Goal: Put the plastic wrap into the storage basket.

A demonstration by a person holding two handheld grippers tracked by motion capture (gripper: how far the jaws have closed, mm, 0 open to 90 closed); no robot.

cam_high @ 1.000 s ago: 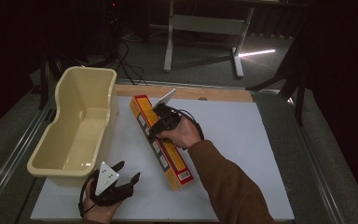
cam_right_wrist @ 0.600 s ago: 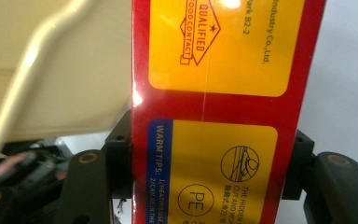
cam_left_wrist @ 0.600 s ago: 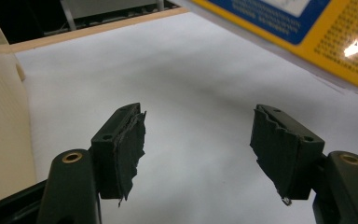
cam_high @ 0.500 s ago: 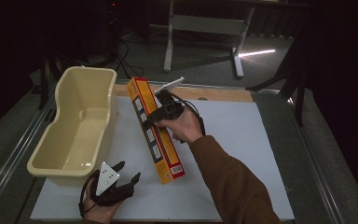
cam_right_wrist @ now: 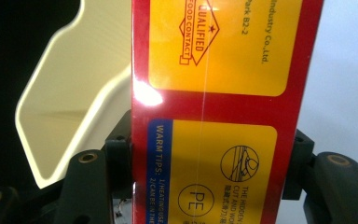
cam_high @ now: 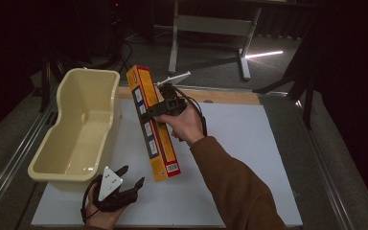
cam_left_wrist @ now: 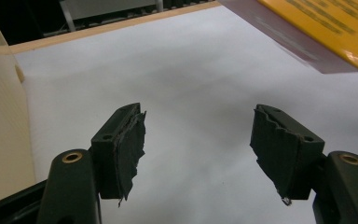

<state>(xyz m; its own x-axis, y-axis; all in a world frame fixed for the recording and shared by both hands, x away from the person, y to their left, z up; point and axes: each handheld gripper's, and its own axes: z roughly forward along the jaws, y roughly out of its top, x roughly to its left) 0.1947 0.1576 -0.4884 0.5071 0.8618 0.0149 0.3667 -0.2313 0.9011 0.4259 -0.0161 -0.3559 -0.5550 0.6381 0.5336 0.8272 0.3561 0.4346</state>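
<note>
My right claw (cam_high: 159, 109) clamped on long red-yellow box (cam_high: 153, 125), lifted off worktop (cam_high: 249, 143), tub (cam_high: 76, 129) at its 9 o'clock, left claw (cam_high: 132, 186) released, resting approx 7 o'clock.

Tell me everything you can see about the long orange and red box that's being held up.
The box is long, narrow and carton-like under a glossy film, with red edges, orange-yellow panels and a barcode near its lower end. Printed text includes "WARM TIPS" and a "PE" mark. The right gripper clamps it across its width with a jaw on each side, roughly at its upper half. It hangs tilted, upper end away from the person, lower end over the white table sheet, just right of the cream tub. Whether it is opened cannot be told.
</note>
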